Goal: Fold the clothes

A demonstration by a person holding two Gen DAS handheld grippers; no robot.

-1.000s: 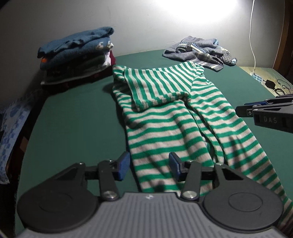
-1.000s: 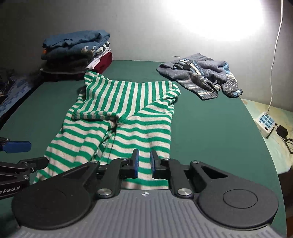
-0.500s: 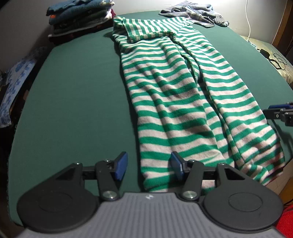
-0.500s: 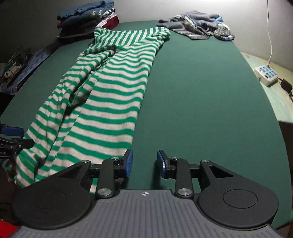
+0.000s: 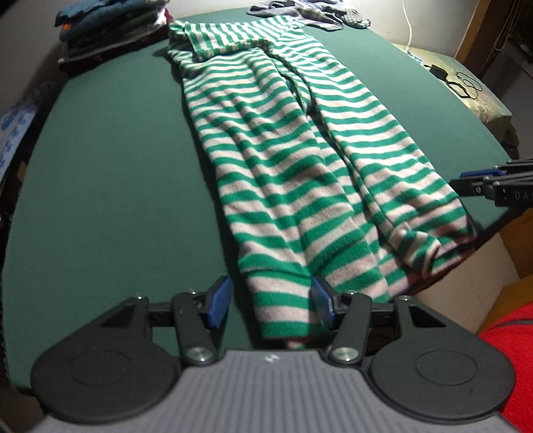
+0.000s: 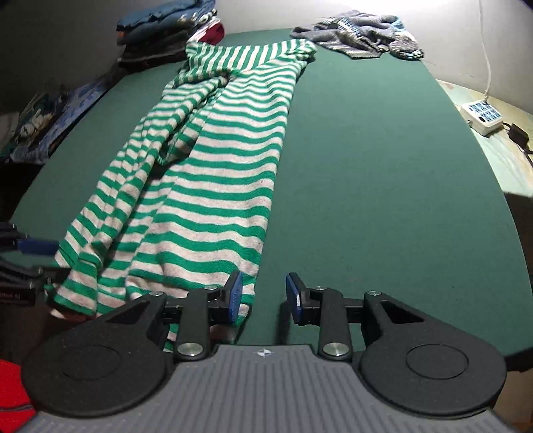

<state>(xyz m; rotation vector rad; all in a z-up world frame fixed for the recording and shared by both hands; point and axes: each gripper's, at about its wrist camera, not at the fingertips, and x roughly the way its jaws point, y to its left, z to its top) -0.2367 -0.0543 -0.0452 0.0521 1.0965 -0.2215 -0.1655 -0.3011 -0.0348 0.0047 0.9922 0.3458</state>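
A green-and-white striped garment (image 5: 283, 173) lies stretched lengthwise on the green table (image 5: 116, 200), and its near end droops over the front edge. My left gripper (image 5: 270, 301) is open at that edge, with the garment's left hem between its fingers and a gap beside the left pad. In the right wrist view the same striped garment (image 6: 216, 186) has its near right corner under the left finger of my right gripper (image 6: 263, 296), which is open over bare table. Each gripper shows at the edge of the other's view.
A stack of folded clothes (image 6: 166, 30) stands at the back left corner. A crumpled grey-blue garment (image 6: 363, 36) lies at the back right. A power strip (image 6: 481, 115) with cables rests on a side surface to the right. Red fabric (image 5: 513, 359) is near me.
Both grippers have drawn back along the garment from its middle to the table's front edge and tilted further down. The right jaws have widened.
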